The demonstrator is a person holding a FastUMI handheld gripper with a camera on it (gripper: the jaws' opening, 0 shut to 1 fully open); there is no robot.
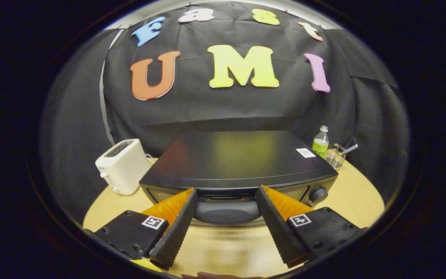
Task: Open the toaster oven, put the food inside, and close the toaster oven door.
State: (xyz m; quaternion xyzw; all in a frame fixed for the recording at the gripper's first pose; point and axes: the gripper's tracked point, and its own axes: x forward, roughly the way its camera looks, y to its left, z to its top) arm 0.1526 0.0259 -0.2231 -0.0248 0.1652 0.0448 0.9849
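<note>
A black toaster oven (242, 159) stands on the wooden table, seen from above its front edge. Its door is shut, and the door's dark handle (227, 211) runs along the top front, just beyond my fingertips and between them. My gripper (226, 192) is open, its two orange-backed fingers (180, 221) spread to either side of the handle without pressing on it. A round knob (318, 193) sits at the oven's front right. At the very near edge of the table a sliver of something pale brown (215, 276) shows; I cannot tell what it is.
A white pop-up toaster (122, 166) stands left of the oven. Behind the oven's right corner are a small green-labelled bottle (320, 142) and a glass holder with a utensil (337, 155). Bare wooden table (358, 193) lies right of the oven and under the fingers.
</note>
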